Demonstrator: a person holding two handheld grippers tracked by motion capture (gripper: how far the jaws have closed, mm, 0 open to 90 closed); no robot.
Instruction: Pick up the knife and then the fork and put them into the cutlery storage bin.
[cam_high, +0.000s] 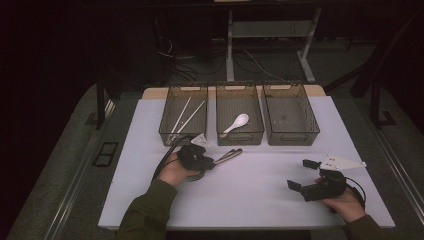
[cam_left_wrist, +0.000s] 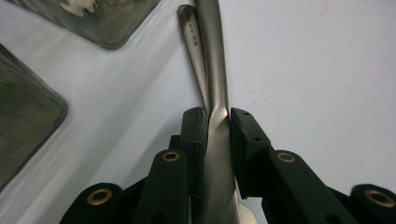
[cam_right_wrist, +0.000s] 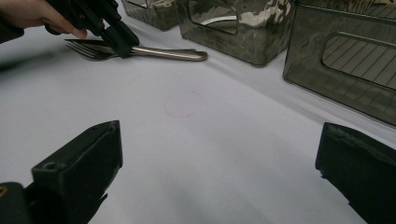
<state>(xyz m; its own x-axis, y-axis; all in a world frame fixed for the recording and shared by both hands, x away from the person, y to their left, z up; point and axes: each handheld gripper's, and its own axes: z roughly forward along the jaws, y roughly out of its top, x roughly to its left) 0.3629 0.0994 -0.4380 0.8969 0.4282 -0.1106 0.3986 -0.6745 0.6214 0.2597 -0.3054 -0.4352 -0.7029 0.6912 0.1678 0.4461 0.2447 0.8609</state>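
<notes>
Left gripper (cam_left_wrist: 218, 119) is clamped on the handle of a metal fork (cam_left_wrist: 217, 154), its two black pads pressing the handle from either side. In the left gripper view a second metal handle (cam_left_wrist: 194, 51) lies just beside the first, touching or nearly touching it where the two run together toward the jaws; it sits outside the grip. Which kind of utensil this second handle belongs to cannot be told. In the right gripper view the fork's tines point toward the person's left hand (cam_right_wrist: 32, 14), and the utensils rest flat on the white table (cam_high: 250, 195).

In the high view the left gripper (cam_high: 212, 161) sits near the front of the left bin (cam_high: 165, 127) and the middle bin (cam_high: 240, 137), with the handles (cam_high: 229, 155) pointing away from it to the right.

Right gripper (cam_high: 300, 175) is released — its jaws stand wide apart with nothing between them, over bare table, well apart from the fork. The right hand (cam_high: 345, 202) holds it near the table's right front corner.

Three dark mesh bins stand in a row at the far side of the table. The left bin holds a pair of pale chopsticks (cam_high: 185, 115) — lying diagonally. The middle bin holds a white soup spoon (cam_high: 236, 123). The right bin (cam_high: 292, 137) stands just beside the middle one.
</notes>
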